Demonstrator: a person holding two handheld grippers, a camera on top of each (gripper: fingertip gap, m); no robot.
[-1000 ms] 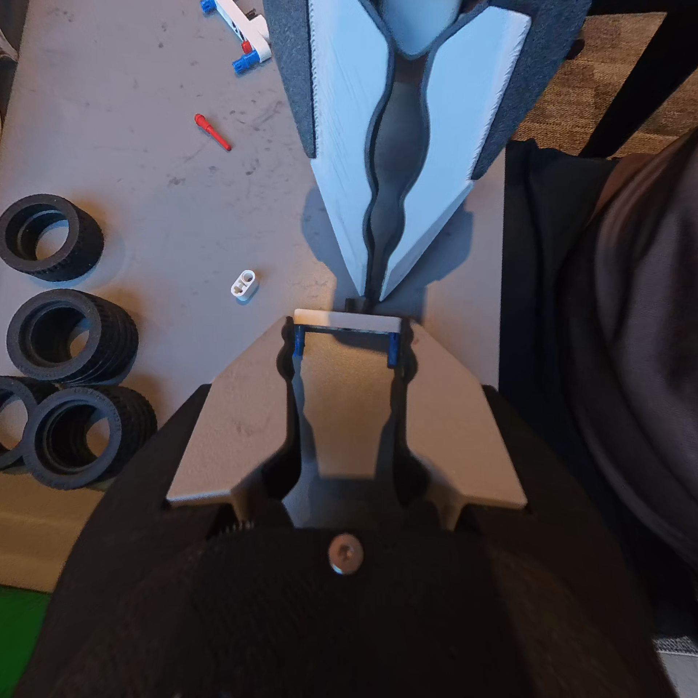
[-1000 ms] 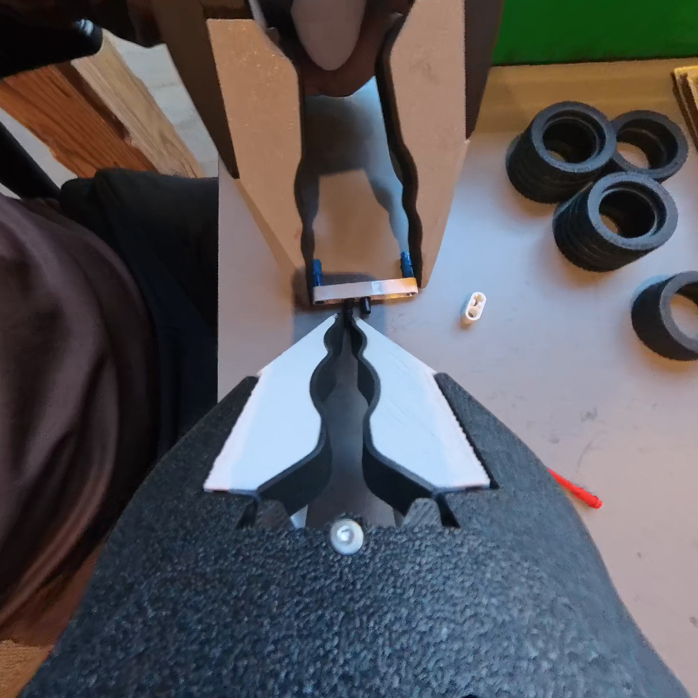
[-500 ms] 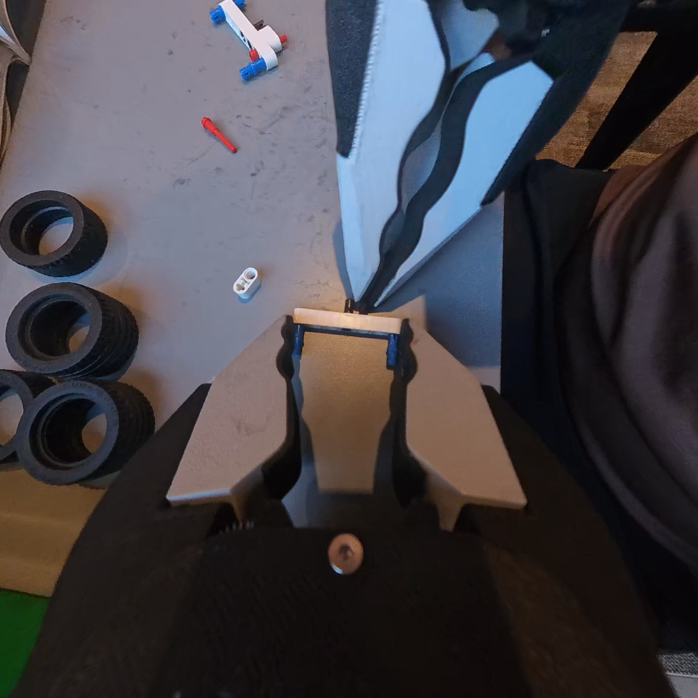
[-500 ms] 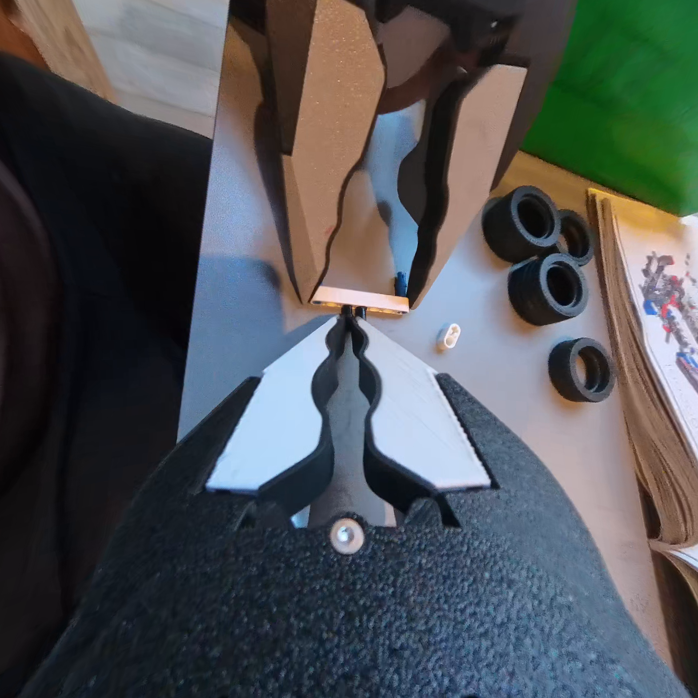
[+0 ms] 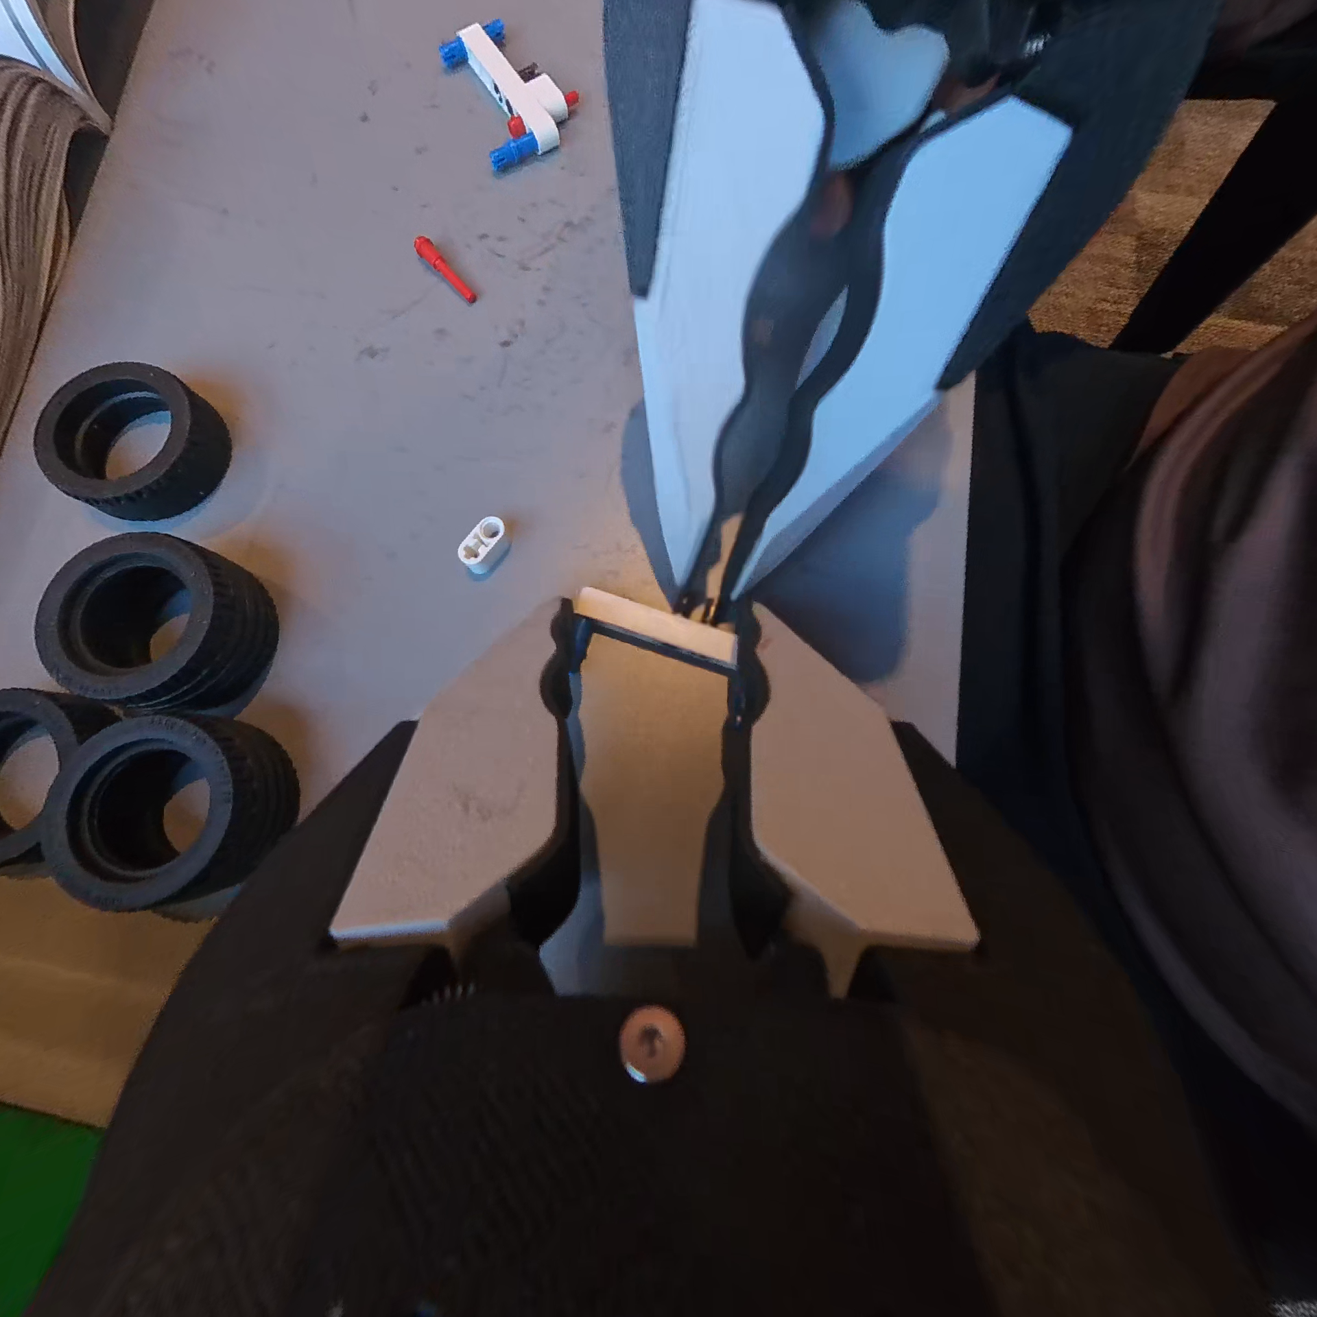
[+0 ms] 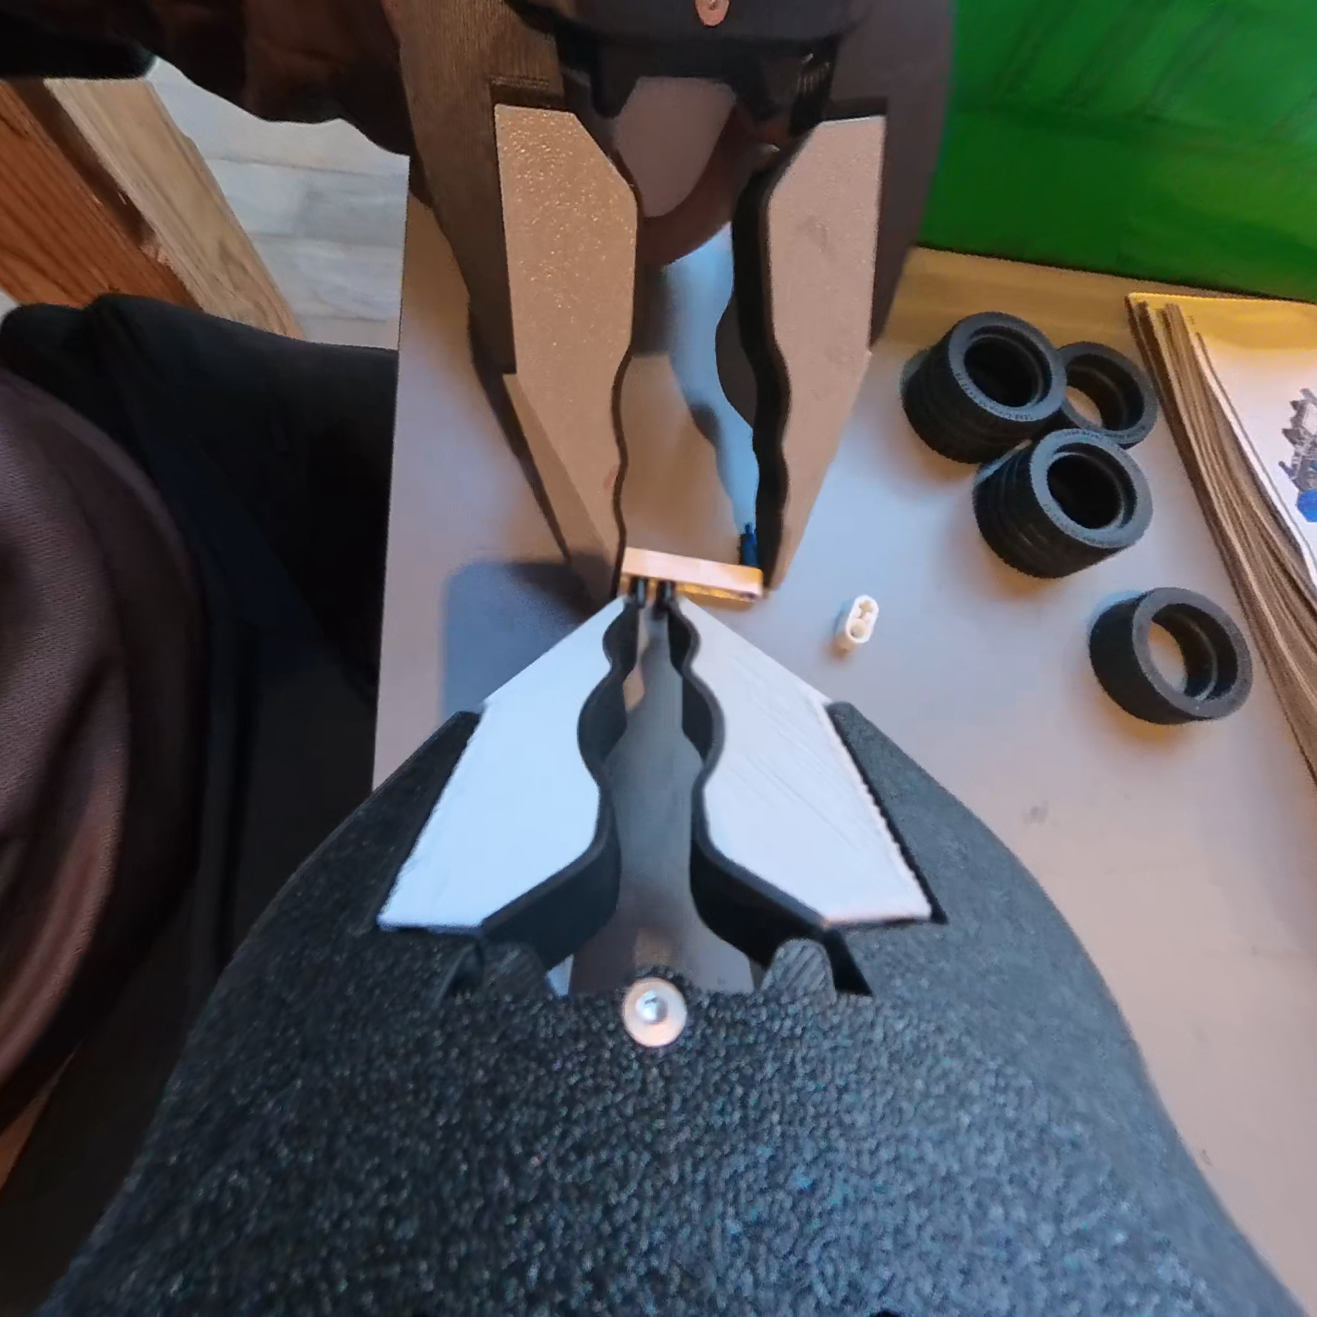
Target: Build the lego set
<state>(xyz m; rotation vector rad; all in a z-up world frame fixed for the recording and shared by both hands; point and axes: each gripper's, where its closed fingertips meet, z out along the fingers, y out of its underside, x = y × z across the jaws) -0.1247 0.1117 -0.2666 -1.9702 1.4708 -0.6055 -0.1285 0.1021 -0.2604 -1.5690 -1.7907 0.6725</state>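
The left gripper (image 5: 656,641) clamps a flat white plastic lego beam (image 5: 652,627) endwise between its fingertips; at its 12 o'clock, the right gripper (image 6: 650,597) pinches a small black pin (image 6: 654,591) against the beam.

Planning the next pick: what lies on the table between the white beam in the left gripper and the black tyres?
Only a small white two-hole connector on bare grey table, seen in both wrist views.
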